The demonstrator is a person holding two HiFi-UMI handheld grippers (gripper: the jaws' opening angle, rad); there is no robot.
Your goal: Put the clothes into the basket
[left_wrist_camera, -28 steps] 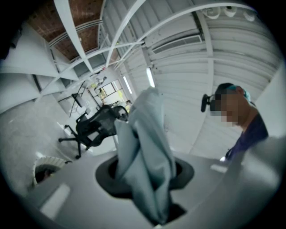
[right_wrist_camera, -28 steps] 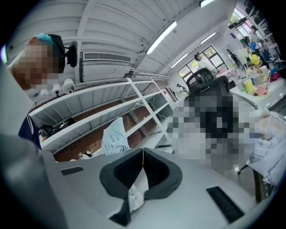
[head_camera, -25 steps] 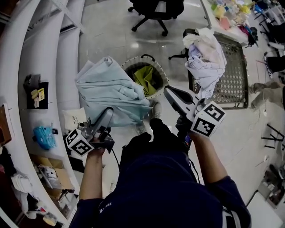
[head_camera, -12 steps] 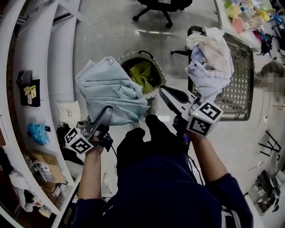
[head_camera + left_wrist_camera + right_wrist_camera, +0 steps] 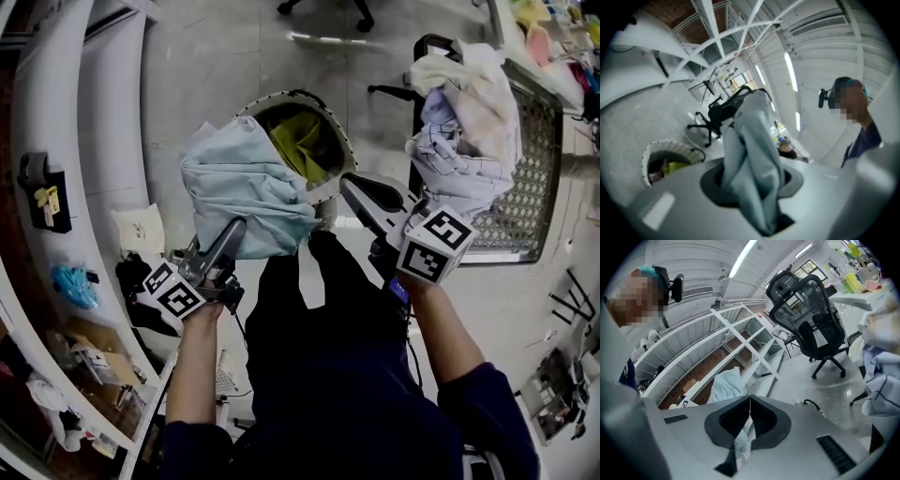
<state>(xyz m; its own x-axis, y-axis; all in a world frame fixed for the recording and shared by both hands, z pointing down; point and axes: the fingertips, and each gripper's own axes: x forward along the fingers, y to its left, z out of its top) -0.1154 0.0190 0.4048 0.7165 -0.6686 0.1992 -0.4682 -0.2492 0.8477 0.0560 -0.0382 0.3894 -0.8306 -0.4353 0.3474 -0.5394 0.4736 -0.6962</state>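
A light blue garment [image 5: 246, 187] hangs bunched between my two grippers, just left of and over the near rim of the round white-rimmed basket [image 5: 333, 141]. Inside the basket lies a yellow-green cloth [image 5: 298, 150]. My left gripper [image 5: 236, 228] is shut on a thick fold of the blue garment [image 5: 754, 159], with the basket [image 5: 654, 150] lower left in that view. My right gripper [image 5: 349, 186] is shut on a thin edge of the same garment [image 5: 743, 446]. A pile of pale clothes [image 5: 464, 122] lies on a mesh chair [image 5: 525, 187] at the right.
White curved shelving [image 5: 84, 141] runs down the left, with a blue bag [image 5: 73, 281] and clutter by it. A black office chair's base [image 5: 323, 7] stands beyond the basket. The person's dark legs [image 5: 319, 300] fill the floor below the grippers.
Both grippers have sunk with the blue garment, which now hangs lower and closer against the basket's rim. The head camera has tipped further down.
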